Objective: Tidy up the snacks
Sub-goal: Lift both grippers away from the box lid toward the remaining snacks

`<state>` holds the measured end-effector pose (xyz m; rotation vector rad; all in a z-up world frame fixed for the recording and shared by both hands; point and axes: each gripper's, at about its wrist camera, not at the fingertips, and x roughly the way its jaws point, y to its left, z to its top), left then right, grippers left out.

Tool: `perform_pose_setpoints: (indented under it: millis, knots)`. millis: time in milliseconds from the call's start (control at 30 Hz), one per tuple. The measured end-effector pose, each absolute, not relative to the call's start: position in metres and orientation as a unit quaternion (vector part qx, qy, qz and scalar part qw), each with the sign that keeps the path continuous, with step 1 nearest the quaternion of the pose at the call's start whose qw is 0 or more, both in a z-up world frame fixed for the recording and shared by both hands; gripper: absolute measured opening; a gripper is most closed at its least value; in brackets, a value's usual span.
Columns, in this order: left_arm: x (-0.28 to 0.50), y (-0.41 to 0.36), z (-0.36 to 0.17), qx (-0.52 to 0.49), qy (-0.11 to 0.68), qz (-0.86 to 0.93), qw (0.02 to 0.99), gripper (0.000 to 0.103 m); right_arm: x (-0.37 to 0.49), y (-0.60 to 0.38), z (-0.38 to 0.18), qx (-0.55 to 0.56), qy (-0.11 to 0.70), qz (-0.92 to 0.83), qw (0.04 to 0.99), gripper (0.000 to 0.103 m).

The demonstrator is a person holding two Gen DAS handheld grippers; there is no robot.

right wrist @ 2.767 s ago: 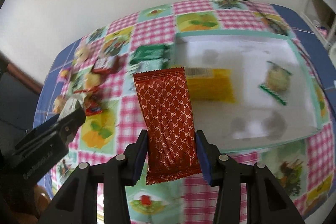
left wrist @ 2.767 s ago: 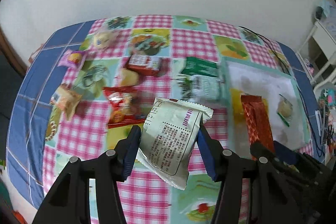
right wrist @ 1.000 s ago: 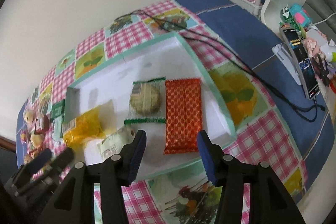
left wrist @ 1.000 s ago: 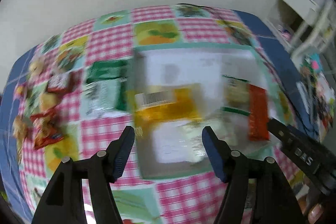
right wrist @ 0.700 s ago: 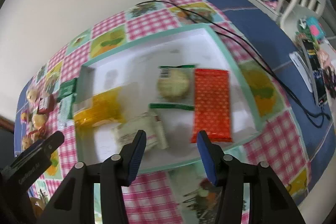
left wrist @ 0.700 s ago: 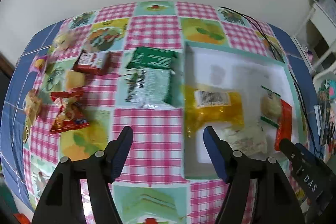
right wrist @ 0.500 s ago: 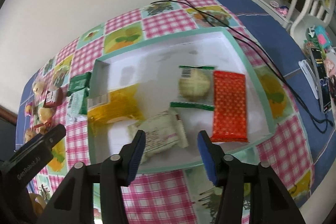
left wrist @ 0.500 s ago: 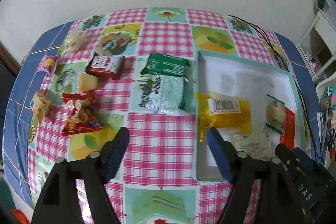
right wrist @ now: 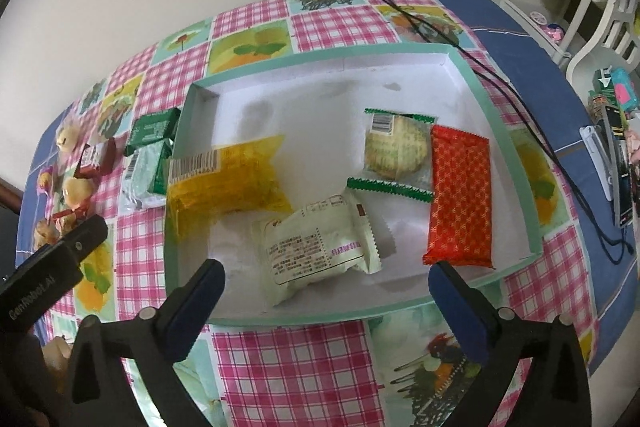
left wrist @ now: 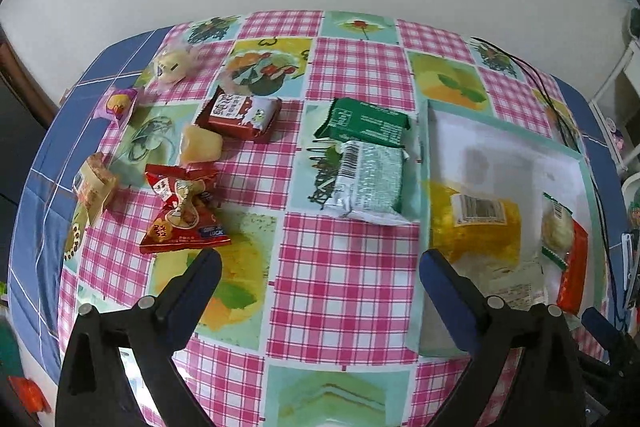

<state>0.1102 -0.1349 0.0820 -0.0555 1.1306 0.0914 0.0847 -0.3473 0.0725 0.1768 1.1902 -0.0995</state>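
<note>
The white packet (right wrist: 320, 239) lies in the tray (right wrist: 516, 163), just beyond the right gripper (right wrist: 326, 281) and between its spread fingers in the right wrist view, untouched. The red packet (right wrist: 460, 195) lies flat at the tray's right end beside the round cookie (right wrist: 396, 147), and the yellow packet (right wrist: 228, 183) lies at the left end. The left gripper (left wrist: 320, 267) hangs over bare tablecloth (left wrist: 344, 287) with nothing between its jaws; the tray sits off its right finger, and two green packets (left wrist: 368, 163) lie beyond. Both grippers' jaws have just been opening and stand wide. Earlier the left one gripped the white packet and the right one the red packet; both now rest in the tray.
</note>
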Motion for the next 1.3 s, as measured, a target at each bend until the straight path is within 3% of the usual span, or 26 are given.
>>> perform_pose_setpoints:
  millis: [533, 1067, 1300]
  knots:
    - [0.109, -0.077, 0.086, -0.068, 0.515, 0.081, 0.851, 0.099, 0.093, -0.311, 0.087, 0.056, 0.526, -0.026, 0.848, 0.103]
    - [0.102, -0.006, 0.086, -0.111, 0.511, 0.146, 0.84, 0.099, 0.094, -0.203, 0.081, 0.016, 0.533, 0.083, 0.842, 0.103]
    - [0.105, 0.016, 0.085, -0.129, 0.515, 0.148, 0.834, 0.099, 0.102, -0.189, 0.08, 0.049, 0.52, 0.097, 0.847, 0.103]
